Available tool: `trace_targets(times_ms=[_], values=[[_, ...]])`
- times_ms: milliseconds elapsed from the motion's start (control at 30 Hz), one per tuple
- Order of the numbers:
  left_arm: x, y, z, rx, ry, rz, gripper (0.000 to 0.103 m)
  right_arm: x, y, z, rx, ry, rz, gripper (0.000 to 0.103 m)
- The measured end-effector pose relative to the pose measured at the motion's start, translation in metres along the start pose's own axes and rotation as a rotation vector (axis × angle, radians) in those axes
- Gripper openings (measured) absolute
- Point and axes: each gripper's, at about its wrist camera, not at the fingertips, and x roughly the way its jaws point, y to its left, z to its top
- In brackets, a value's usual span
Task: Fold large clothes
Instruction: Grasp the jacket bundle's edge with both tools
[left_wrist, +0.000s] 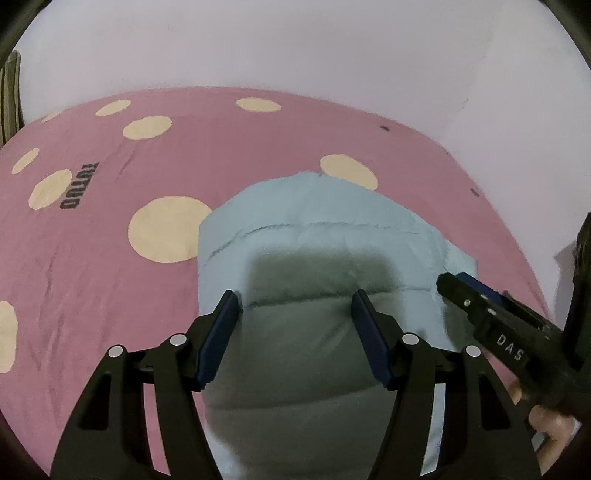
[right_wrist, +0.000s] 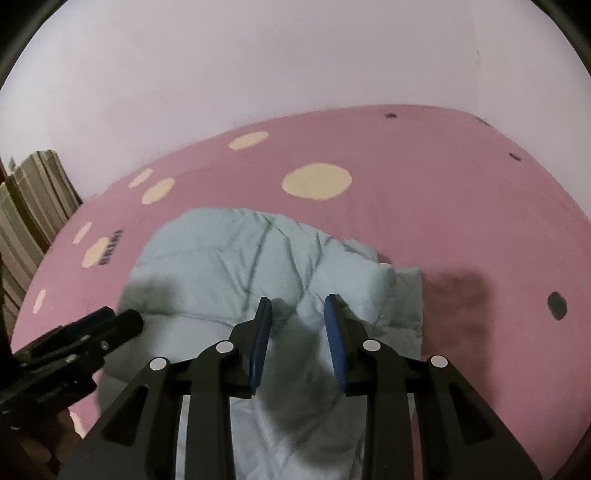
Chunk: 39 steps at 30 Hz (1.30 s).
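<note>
- The puffy blue jacket lies on the pink spotted bed, already folded into a thick bundle.
- The left gripper and right gripper are both spread wide, holding nothing.
- Maybe only a little tidying is left.

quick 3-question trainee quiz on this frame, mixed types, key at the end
1. True or false: the left gripper is clamped on the light blue puffer jacket.
2. Multiple choice: the jacket lies on A) a bare wooden floor, B) a pink bedsheet with cream dots, C) a metal rack.
3. Fill in: the jaws of the right gripper stand ____ above the jacket.

Key: 1 false, its jaws are apart with nothing between them; 2 B; 3 open.
</note>
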Motion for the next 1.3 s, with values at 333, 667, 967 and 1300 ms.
trace_targets(times_ms=[333,667,967,1300], values=[[0.04,-0.007,-0.013,0.046,0.016,0.075,0.068,0.043,-0.01,-0.016,0.019,0.042,-0.028,0.032],[0.063,-0.005,-0.02,0.049,0.022,0.077,0.074,0.055,-0.009,-0.02,0.026,0.044,-0.059,0.032],[0.071,-0.004,-0.023,0.054,0.015,0.08,0.075,0.063,-0.009,-0.02,0.033,0.051,-0.064,0.032],[0.072,-0.004,-0.025,0.056,0.018,0.083,0.075,0.064,-0.007,-0.022,0.025,0.05,-0.079,0.032]])
